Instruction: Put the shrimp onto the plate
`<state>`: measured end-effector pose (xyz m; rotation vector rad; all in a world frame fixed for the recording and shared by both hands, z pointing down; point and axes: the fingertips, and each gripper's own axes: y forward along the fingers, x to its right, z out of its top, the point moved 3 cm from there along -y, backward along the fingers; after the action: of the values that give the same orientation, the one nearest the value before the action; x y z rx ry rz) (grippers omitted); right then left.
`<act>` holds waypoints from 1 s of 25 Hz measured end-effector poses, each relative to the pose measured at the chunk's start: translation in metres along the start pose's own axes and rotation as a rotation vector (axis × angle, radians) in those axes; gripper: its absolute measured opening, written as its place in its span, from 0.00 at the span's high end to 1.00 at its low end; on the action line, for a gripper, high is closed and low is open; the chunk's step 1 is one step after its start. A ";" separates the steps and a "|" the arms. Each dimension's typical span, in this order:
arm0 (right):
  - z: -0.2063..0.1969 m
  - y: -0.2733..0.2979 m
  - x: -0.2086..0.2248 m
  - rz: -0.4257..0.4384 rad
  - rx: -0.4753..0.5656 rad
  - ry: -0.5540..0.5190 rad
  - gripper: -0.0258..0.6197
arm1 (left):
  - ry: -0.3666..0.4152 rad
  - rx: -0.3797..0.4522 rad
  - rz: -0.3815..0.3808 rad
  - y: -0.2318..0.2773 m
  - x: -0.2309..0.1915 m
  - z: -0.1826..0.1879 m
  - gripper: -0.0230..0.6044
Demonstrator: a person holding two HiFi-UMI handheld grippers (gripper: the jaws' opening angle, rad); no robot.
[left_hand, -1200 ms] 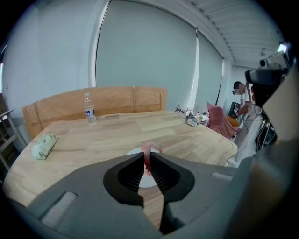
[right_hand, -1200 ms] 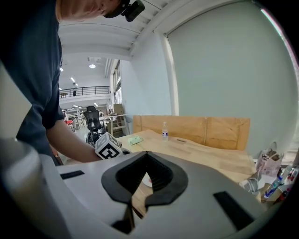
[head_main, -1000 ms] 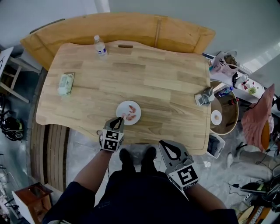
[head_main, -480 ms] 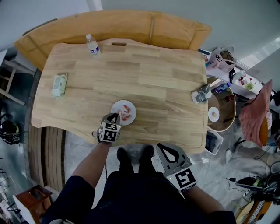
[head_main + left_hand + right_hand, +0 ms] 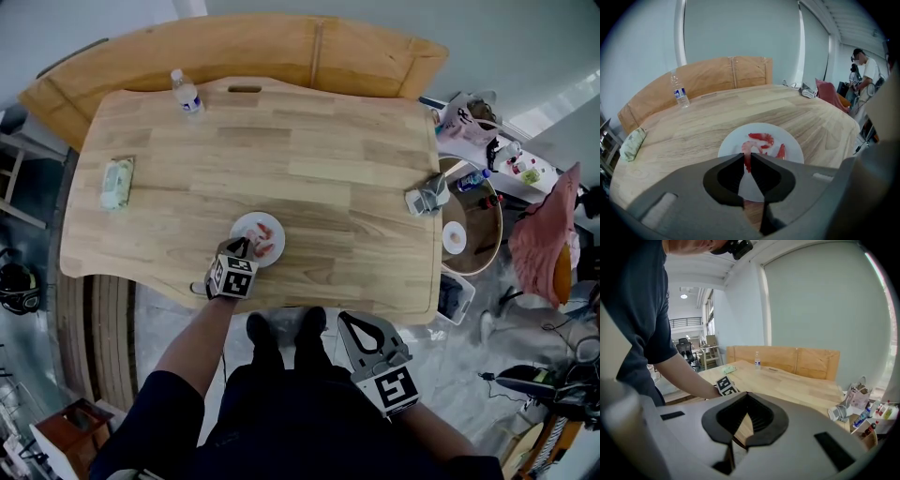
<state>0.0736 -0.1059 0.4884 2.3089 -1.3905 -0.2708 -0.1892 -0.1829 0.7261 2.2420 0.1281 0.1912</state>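
Observation:
A white plate point(image 5: 265, 228) lies near the front edge of the wooden table point(image 5: 309, 159). In the left gripper view the plate point(image 5: 790, 143) holds two red shrimp point(image 5: 761, 138), one at its middle and one to the right. My left gripper point(image 5: 242, 248) hangs over the plate's near-left rim. In its own view the left gripper point(image 5: 746, 155) is shut on a third shrimp point(image 5: 747, 151), which curls up from between the jaw tips. My right gripper point(image 5: 360, 324) is off the table, in front of the person's body. Its jaws point(image 5: 746, 393) meet with nothing between them.
A water bottle point(image 5: 183, 92) stands at the table's far left, and a wipes pack point(image 5: 116, 183) lies at the left. A grey object point(image 5: 427, 199) sits on the right edge. A wooden bench point(image 5: 281, 52) curves behind. A round side table point(image 5: 473, 234) and clutter stand to the right.
The head view has shifted a little. My left gripper stays over the plate's near rim with the shrimp in it. The right gripper has not visibly moved.

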 end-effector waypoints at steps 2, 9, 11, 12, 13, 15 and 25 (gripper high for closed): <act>-0.004 -0.002 0.000 -0.004 -0.001 0.007 0.95 | 0.007 -0.010 0.006 0.003 0.001 -0.001 0.89; -0.006 -0.005 0.001 -0.017 -0.004 0.036 0.95 | 0.025 -0.028 0.017 0.008 -0.002 -0.003 0.89; -0.007 -0.005 0.000 -0.017 -0.004 0.037 0.95 | 0.026 -0.031 0.020 0.008 -0.002 -0.002 0.89; -0.007 -0.004 -0.001 -0.012 -0.005 0.025 0.95 | 0.025 -0.033 0.022 0.009 -0.002 -0.002 0.89; -0.006 -0.004 -0.001 -0.008 -0.005 0.015 0.95 | 0.023 -0.035 0.023 0.009 -0.002 -0.003 0.89; -0.006 -0.004 -0.001 -0.006 -0.007 0.012 0.95 | 0.020 -0.039 0.025 0.009 -0.002 -0.002 0.89; -0.002 -0.008 -0.001 -0.021 0.009 0.033 0.95 | 0.006 0.004 0.019 -0.002 -0.003 0.007 0.88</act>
<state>0.0803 -0.1013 0.4863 2.3255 -1.3552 -0.2322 -0.1906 -0.1874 0.7194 2.2475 0.1099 0.2079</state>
